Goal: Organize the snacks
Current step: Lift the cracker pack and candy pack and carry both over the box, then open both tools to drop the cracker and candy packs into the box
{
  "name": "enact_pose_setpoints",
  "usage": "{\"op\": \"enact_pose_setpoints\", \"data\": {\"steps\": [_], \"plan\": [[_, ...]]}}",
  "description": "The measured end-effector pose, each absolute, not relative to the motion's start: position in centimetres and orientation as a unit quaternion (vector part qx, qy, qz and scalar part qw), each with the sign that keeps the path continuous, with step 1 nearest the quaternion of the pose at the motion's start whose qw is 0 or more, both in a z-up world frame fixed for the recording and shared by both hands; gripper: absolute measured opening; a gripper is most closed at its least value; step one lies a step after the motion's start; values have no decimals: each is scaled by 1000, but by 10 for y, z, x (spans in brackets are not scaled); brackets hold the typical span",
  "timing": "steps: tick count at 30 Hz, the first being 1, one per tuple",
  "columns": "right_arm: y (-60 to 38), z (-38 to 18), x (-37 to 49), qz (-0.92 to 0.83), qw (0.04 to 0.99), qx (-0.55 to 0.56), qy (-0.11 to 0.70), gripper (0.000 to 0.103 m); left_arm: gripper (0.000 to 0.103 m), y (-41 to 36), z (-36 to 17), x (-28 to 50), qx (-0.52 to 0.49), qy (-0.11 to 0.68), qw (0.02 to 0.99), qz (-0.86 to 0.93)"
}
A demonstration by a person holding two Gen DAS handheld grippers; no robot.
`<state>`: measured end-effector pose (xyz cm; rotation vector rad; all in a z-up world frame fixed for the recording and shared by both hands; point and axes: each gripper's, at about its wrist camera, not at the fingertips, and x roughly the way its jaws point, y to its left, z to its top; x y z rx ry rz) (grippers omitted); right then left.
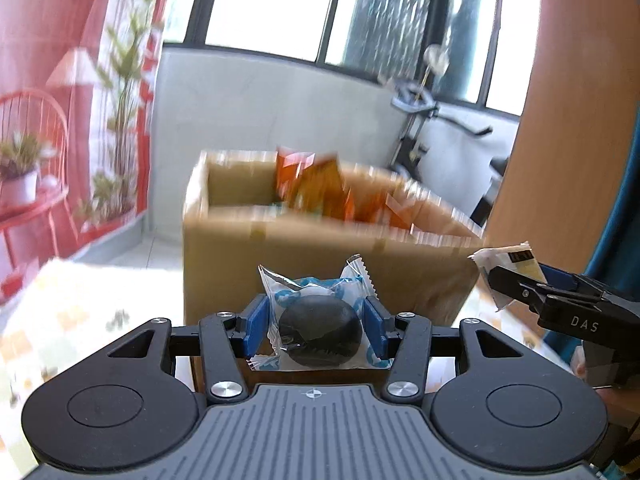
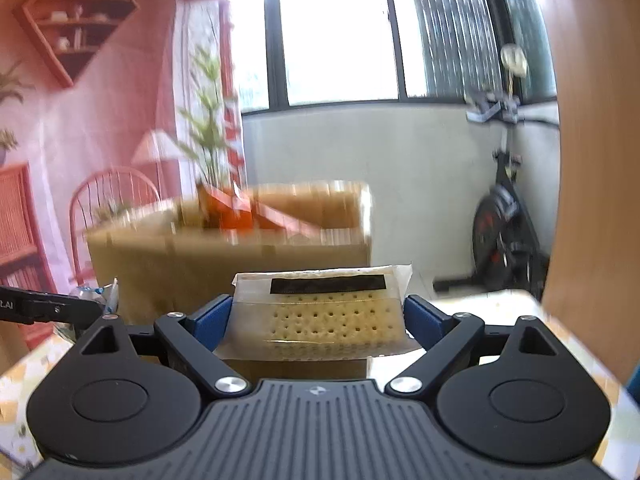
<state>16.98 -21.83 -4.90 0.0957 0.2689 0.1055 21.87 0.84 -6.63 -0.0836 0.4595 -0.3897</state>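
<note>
A: Nearest first. What does the left gripper [image 1: 316,326] have?

B: Its jaws are clamped on a small wrapped snack [image 1: 318,330]: a dark, rounded lump in a clear film with blue print and crimped ends. I'd call it light, and the film slippery. The hold sits across the lump itself, which seems right; the loose ends would slide out.

A: And the right gripper [image 2: 318,322]?

B: Its jaws grasp a cracker pack [image 2: 320,312] by its two side edges: pale, dotted crackers under clear wrap with a dark strip near the top. Light as well, I'd say, but brittle, so a gentle squeeze on the edges suits it.

A: Where are both, set against the cardboard box [image 1: 224,264]?

B: Both are held up on the near side of the box, short of its opening. Orange packets [image 1: 316,190] stick up inside it, blurred. The box stands on the bench [image 1: 52,320].

A: Beyond the box?

B: An exercise bike [image 2: 504,220] by the window wall.
</note>
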Motion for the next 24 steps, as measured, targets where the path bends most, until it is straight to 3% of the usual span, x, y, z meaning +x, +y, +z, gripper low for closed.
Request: {"op": "enact_pose_setpoints", "data": {"steps": [10,24], "plan": [[-208,-7,217,76,991,52,100,92,54,-3,-23,266,-41,171,966,-190],[-177,-16,278,83,986,60,135,92,54,6,-31,332,-13,214,966,-147]]}}
